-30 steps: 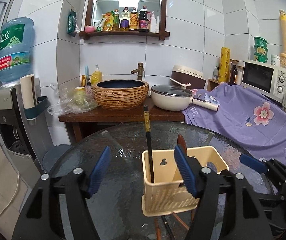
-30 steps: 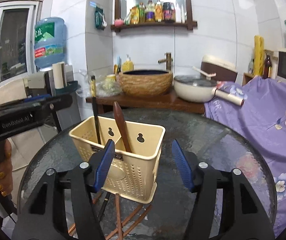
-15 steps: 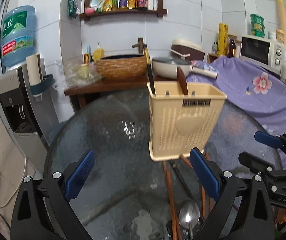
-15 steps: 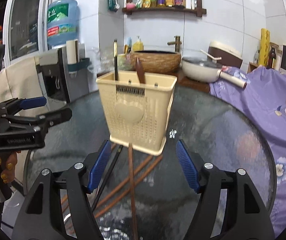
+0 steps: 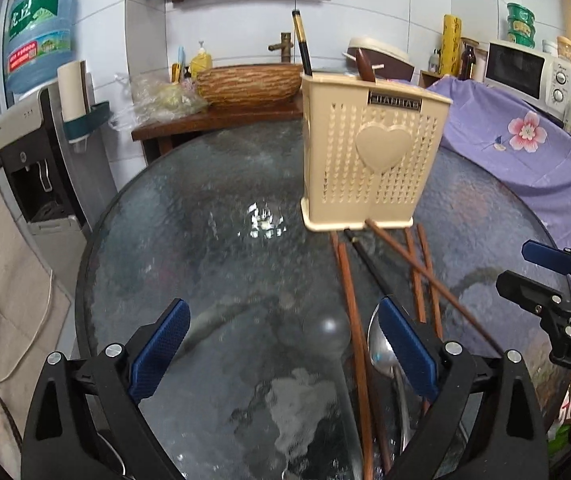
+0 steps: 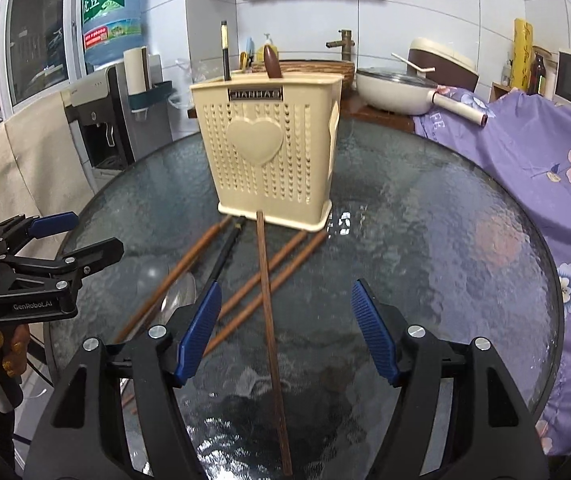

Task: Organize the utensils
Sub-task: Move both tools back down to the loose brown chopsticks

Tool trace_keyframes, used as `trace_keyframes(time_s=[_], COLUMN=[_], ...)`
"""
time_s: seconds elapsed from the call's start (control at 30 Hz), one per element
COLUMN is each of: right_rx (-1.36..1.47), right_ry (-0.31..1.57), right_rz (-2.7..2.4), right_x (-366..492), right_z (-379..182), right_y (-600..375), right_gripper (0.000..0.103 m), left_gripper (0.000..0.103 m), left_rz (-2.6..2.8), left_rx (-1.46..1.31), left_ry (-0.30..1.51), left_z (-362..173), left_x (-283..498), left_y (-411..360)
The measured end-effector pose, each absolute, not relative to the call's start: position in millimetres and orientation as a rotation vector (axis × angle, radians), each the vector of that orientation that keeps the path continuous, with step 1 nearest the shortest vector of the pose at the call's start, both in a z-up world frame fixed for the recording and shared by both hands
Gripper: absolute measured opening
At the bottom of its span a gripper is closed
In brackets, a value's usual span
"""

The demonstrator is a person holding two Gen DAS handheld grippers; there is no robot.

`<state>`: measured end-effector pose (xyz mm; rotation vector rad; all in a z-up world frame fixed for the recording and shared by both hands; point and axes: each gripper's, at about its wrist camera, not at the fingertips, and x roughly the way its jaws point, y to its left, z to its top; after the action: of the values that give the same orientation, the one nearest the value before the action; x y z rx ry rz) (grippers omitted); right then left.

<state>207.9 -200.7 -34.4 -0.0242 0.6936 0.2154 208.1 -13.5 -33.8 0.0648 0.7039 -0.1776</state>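
Note:
A beige perforated utensil holder [image 5: 371,160] [image 6: 271,156] stands on the round glass table [image 5: 213,248] [image 6: 425,232]. A black chopstick [image 5: 301,42] [image 6: 224,50] and a brown handle [image 5: 365,66] [image 6: 272,62] stand in it. Several brown chopsticks [image 5: 351,300] [image 6: 267,312], a black chopstick [image 6: 223,256] and a metal spoon [image 5: 385,352] [image 6: 179,294] lie loose in front of it. My left gripper [image 5: 281,352] is open and empty above the table, its right finger over the spoon. My right gripper [image 6: 287,332] is open and empty over a long brown chopstick.
A wooden counter with a woven basin [image 5: 249,84] and a white pan [image 6: 395,90] stands behind the table. A water dispenser [image 5: 37,120] is at the left. A purple flowered cloth [image 6: 525,152] covers the right side, with a microwave [image 5: 525,70] on it.
Both grippers have drawn back and lowered from the holder toward the near table edge. The loose chopsticks and spoon have come into fuller view. Both stay open.

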Motion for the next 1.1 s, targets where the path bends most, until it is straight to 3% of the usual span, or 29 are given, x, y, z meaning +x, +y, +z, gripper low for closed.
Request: trace_keyframes(time_s=[0.2,0.57,0.83,1.1], right_rx=[-0.041,-0.059,-0.117,-0.147], right_ry=[0.738,0.821,0.843,0.874], right_rz=[0.222,0.265,0.301,0.294], right_x=[210.8,233.8,254.7,287.1], right_z=[-46.9,-58.0,-58.1,-60.4], right_y=[-198.1,-190.1,-172.0,-160.6], right_gripper=[0.065,0.048,0.041,0.035], left_gripper=[0.083,0.049,0.04,0.039], left_rz=[-0.2,-0.242,-0.256,-0.264], left_rx=[0.066,0.048,0.053,0.038], left_ry=[0.739,0.796,0.822,0.836], left_z=[-44.8,-56.2,-61.4,-63.4], left_x=[205.6,206.9,213.0,214.1], left_y=[-16.3,-17.8,-18.9,-19.1])
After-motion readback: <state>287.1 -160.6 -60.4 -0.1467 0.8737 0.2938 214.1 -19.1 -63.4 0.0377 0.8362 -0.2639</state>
